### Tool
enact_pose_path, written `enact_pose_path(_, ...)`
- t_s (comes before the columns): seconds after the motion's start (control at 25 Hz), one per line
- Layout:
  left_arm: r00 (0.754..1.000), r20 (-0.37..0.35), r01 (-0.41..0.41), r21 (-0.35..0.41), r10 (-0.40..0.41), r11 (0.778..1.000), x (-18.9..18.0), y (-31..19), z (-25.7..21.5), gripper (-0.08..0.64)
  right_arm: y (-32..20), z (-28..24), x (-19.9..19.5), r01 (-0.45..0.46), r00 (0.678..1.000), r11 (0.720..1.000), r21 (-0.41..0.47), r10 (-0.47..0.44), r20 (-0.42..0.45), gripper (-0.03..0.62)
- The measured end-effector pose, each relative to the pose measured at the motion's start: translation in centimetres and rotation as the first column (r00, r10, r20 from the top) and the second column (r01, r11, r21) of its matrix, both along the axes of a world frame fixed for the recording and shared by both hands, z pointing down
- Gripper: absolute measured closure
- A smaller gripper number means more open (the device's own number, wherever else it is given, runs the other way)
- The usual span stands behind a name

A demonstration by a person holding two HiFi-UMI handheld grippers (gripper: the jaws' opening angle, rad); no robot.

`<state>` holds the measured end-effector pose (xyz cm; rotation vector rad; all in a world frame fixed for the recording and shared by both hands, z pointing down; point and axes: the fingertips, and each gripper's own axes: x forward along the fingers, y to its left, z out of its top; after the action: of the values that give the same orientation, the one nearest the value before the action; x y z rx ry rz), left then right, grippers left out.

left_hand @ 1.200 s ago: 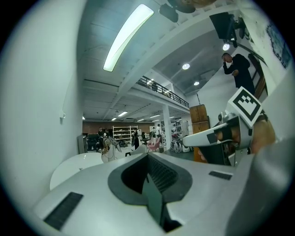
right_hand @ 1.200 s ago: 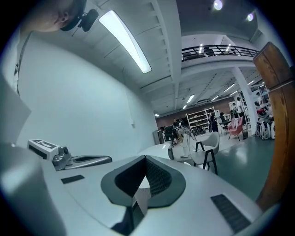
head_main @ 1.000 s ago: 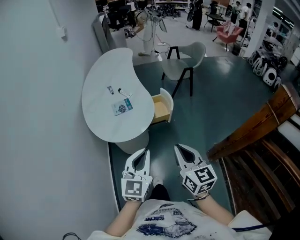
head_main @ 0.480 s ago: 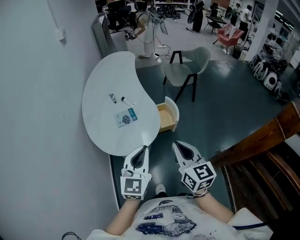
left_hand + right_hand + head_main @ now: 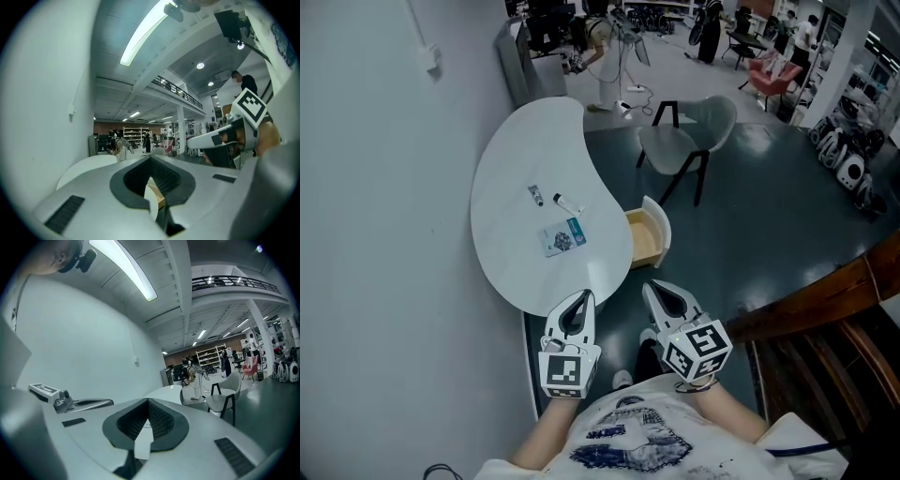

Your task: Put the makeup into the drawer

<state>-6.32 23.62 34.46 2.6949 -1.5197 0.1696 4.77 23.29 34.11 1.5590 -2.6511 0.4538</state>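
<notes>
On the white kidney-shaped table [image 5: 511,178] lie the makeup items: a small tube [image 5: 535,194], a slim stick [image 5: 567,204] and a flat packet [image 5: 562,236]. The wooden drawer [image 5: 647,239] stands pulled open at the table's right side. My left gripper [image 5: 584,296] is shut and empty, its tip at the table's near edge. My right gripper [image 5: 649,287] is shut and empty too, just short of the drawer. In the left gripper view the shut jaws [image 5: 151,157] point along the table, and the drawer [image 5: 157,200] shows through their gap. The right gripper view's jaws [image 5: 148,400] are closed on nothing.
A grey chair [image 5: 689,141] stands beyond the drawer on the dark floor. A white wall [image 5: 384,234] runs along the table's left. Wooden stairs with a rail [image 5: 825,309] lie to my right. People and shelves are far off at the back.
Both grippers have moved forward together toward the table. The table and drawer now sit nearer, just ahead of the gripper tips. Jaws stay shut.
</notes>
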Motion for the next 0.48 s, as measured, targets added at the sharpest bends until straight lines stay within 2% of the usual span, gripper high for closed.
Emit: enact_pose_path(0.48, 0.992, 0.014, 0.125, -0.013, -0.125, 0.992, -3.6, -7.4, 0.8, 0.526, -9.1, 0.8, -4.0, 0.133, 0.991, 0.991, -0.011, -0.133, 0.008, 0.574)
